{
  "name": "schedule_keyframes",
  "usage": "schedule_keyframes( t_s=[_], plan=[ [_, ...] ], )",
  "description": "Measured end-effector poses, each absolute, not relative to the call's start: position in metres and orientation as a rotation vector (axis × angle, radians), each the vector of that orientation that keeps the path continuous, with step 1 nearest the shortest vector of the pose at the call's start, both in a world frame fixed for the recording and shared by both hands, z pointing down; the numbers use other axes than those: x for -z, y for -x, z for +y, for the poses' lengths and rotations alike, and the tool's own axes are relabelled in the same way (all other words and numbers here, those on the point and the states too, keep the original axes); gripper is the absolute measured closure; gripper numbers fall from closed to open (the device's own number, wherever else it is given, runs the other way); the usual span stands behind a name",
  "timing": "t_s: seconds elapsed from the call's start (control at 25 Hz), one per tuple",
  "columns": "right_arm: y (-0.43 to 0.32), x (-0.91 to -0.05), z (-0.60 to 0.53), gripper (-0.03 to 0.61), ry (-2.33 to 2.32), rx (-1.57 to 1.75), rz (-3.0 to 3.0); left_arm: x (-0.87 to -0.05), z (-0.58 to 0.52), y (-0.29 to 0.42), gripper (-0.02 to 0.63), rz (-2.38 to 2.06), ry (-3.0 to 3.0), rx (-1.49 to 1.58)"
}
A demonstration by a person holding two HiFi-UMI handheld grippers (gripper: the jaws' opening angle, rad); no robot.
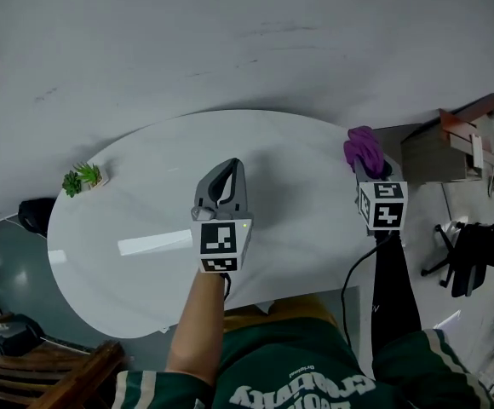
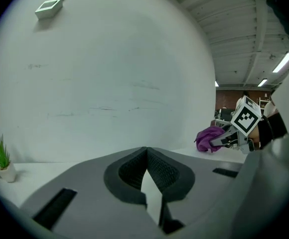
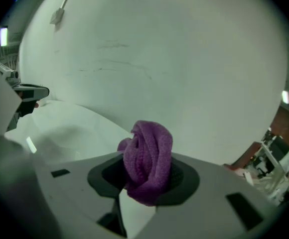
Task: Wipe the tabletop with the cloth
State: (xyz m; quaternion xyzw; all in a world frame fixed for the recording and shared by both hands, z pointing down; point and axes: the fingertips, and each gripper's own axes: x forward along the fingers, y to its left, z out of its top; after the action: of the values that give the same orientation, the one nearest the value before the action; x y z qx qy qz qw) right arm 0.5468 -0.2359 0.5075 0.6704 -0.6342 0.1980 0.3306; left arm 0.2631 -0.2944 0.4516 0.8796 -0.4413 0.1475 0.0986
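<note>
The right gripper (image 1: 370, 173) pinches a bunched purple cloth (image 1: 362, 147) at the 2 o'clock edge of the round white table (image 1: 145, 194). The left gripper (image 1: 228, 167), jaws pressed together and empty, hovers over the centre. A small potted plant (image 1: 83, 178) stands at 9 o'clock.

Only one piece of lettering shows: white block letters across the green shirt (image 1: 302, 390), upside down in the head view and too blurred to read. A smaller line above it is no clearer. The left cube (image 1: 221, 247) and right cube (image 1: 383, 204) carry black-and-white square markers — patterns, no letters or numbers.
</note>
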Motion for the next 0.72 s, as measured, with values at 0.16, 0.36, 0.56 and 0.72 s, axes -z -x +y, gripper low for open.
schedule_keyframes(
  t_s=[0.16,0.36,0.56,0.72],
  plan=[
    [-0.572,-0.543,-0.217,0.428,-1.682,-0.633,-1.637,-0.458,-0.283,-0.296,0.614,-1.255,-2.610,-0.452],
    [-0.563,-0.566,-0.216,0.433,-1.618,-0.693,-1.668,-0.462,-0.274,-0.293,0.614,-1.269,-2.602,-0.517],
    [-0.524,-0.566,-0.232,0.436,-1.573,-0.720,-1.728,-0.463,-0.274,-0.247,0.614,-1.360,-2.550,-0.554],
    [-0.471,-0.567,-0.246,0.437,-1.500,-0.694,-1.769,-0.459,-0.277,-0.195,0.614,-1.436,-2.509,-0.549]
  ],
)
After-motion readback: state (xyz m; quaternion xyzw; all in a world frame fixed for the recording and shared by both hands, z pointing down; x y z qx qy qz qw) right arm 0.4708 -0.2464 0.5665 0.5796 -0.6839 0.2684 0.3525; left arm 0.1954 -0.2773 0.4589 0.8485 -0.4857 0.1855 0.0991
